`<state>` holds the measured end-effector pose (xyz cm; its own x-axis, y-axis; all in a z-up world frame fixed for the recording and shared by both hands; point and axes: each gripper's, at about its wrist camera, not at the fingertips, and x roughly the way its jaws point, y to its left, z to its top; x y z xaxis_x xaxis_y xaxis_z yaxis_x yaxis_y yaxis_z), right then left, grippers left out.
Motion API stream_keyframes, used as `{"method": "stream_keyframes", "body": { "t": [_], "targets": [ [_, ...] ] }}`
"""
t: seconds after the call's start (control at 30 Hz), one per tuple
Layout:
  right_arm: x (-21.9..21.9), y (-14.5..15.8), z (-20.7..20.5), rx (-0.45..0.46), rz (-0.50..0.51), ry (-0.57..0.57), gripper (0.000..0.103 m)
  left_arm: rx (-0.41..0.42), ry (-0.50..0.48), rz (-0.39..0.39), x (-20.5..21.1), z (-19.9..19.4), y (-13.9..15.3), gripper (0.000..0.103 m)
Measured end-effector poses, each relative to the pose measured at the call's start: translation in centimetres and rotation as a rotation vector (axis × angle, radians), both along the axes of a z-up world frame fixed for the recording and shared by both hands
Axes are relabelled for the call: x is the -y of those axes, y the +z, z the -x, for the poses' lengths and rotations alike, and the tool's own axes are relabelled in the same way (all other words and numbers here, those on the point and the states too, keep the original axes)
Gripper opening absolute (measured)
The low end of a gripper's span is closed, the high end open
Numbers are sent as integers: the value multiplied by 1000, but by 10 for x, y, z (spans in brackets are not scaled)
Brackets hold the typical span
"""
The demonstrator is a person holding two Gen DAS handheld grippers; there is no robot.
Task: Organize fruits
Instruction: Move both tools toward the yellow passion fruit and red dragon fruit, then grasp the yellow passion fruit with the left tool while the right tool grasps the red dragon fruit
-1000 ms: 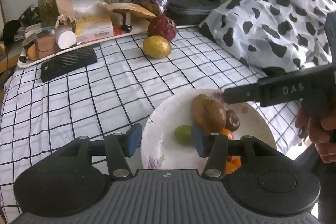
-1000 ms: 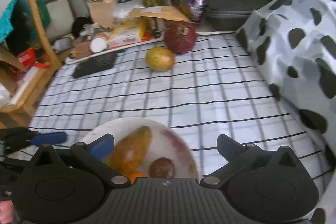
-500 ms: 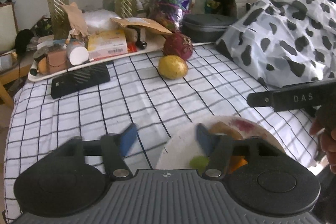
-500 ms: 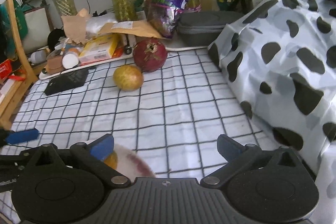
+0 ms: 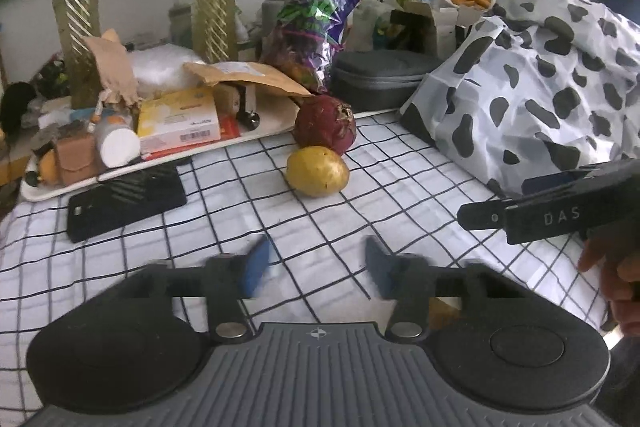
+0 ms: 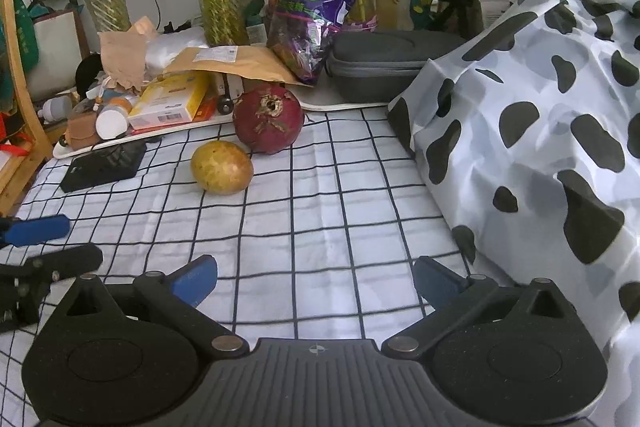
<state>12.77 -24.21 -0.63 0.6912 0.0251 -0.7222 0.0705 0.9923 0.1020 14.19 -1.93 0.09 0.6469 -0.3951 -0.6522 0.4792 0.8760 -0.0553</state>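
Closing empty left hand-held gripper (image 5: 316,267), right hand-held gripper (image 6: 316,283) apart, yellow fruit (image 6: 222,167) touching pomegranate (image 6: 268,125)

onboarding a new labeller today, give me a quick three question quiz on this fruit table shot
1. True or false: the yellow fruit lies nearer the cameras than the dark red fruit.
2. What lies between the jaws of the right gripper?
A. the yellow fruit
B. only the checked cloth
C. the black case
3. Fill in: the spotted fabric is heaped on the ____ side of both views.

Key
1. True.
2. B; the jaws stand wide apart with nothing in them.
3. Right.
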Motion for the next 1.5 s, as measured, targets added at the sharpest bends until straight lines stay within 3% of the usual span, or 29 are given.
{"method": "stream_keyframes", "body": {
  "t": [0.23, 0.83, 1.03, 1.2, 1.27, 1.3, 1.4, 1.5],
  "targets": [
    [6, -1, -22, 2, 3, -5, 103, 1, 22, -22, 7, -27, -9, 36],
    [19, -6, -69, -6, 30, 3, 103, 22, -67, -72, 48, -85, -39, 37],
    [24, -8, -78, -10, 31, -1, 103, 26, -81, -53, 53, -98, -44, 39],
    [26, -11, -78, -19, 21, -2, 103, 33, -65, -66, 57, -102, -44, 52],
    [25, -10, -78, -17, 22, 0, 103, 39, -59, -78, 60, -103, -45, 72],
    [24, -10, -78, -16, 24, 1, 103, 51, -54, -91, 62, -103, -46, 76],
    [24, -9, -77, -9, 26, 2, 103, 77, -59, -128, 67, -103, -48, 78],
    [25, -10, -78, -8, 23, -7, 103, 60, -65, -112, 69, -108, -52, 78]
  ]
}}
